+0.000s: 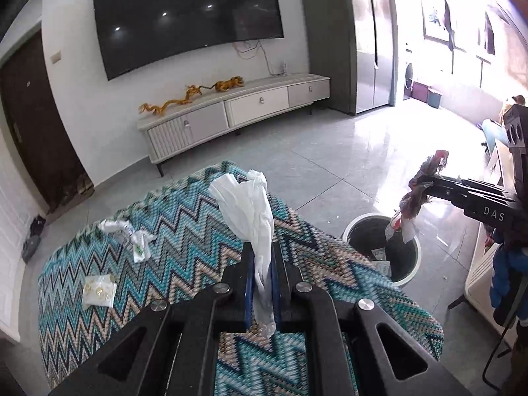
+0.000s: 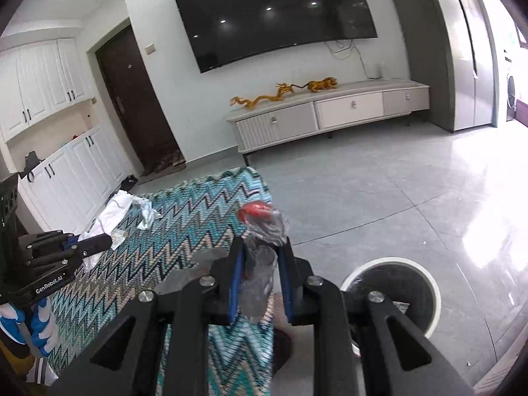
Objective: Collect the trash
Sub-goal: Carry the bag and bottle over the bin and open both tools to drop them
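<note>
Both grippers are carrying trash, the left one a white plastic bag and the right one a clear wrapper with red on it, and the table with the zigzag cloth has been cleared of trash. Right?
Not quite. The table isn't cleared: the left wrist view shows a crumpled white wrapper and a small clear packet on the cloth. The left gripper does hold the white bag, the right gripper the red-topped wrapper.

Black tool (image 1: 262, 257), blue pads (image 1: 248, 283), silver screws; blue sleeve (image 1: 508, 280).

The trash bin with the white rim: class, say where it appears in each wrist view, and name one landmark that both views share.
Left wrist view: the trash bin stands lower right, on the floor past the table's edge, under the wrapper held by the right gripper.
Right wrist view: the trash bin lies at lower right, partly hidden behind the gripper's body.
Shared landmark: the wall television.
</note>
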Tool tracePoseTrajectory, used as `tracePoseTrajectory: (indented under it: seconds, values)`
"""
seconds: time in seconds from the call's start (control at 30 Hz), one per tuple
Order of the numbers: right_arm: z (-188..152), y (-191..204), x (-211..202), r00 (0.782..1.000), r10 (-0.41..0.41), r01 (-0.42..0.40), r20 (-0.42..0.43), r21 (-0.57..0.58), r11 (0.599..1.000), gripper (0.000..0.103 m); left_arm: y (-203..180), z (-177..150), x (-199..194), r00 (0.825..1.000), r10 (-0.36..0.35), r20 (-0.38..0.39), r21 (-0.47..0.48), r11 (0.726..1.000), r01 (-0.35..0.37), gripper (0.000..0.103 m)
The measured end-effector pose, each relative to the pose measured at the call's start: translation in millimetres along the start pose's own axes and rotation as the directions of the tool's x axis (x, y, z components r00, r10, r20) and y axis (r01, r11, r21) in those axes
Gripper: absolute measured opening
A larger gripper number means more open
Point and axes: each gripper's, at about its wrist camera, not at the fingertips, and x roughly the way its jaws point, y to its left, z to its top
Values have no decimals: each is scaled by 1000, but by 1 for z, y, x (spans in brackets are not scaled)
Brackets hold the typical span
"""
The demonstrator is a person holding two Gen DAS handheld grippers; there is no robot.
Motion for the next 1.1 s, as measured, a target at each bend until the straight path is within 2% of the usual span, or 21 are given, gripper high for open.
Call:
tracePoseTrajectory:
  seconds: [0.27,0.4,0.53,0.67,0.83,0.97,1.1]
  values:
    - [-15,-80,-29,994,-107,104,12,113,988,19,-93,27,13,997,-73,29,154,986,67,9]
    - [-22,-111,-23,988,-153,154,-11,143,978,19,-125,34,32,995,-102,-1,199,975,100,9]
    - [-32,-141,-8,982,-181,187,-49,180,966,19,-146,42,63,987,-146,-70,209,965,157,9]
    - [-44,-167,17,970,-218,236,-104,201,951,19,-166,53,103,957,-231,-177,164,952,260,9]
    - [-57,-197,53,950,-259,296,-176,233,926,19,-187,65,162,896,-327,-300,82,927,366,10]
    - [-67,-215,84,933,-274,329,-234,246,912,20,-199,69,206,849,-376,-371,3,914,406,11]
    - [-82,-231,111,915,-280,358,-289,266,895,22,-203,62,236,823,-398,-405,-38,907,419,14]
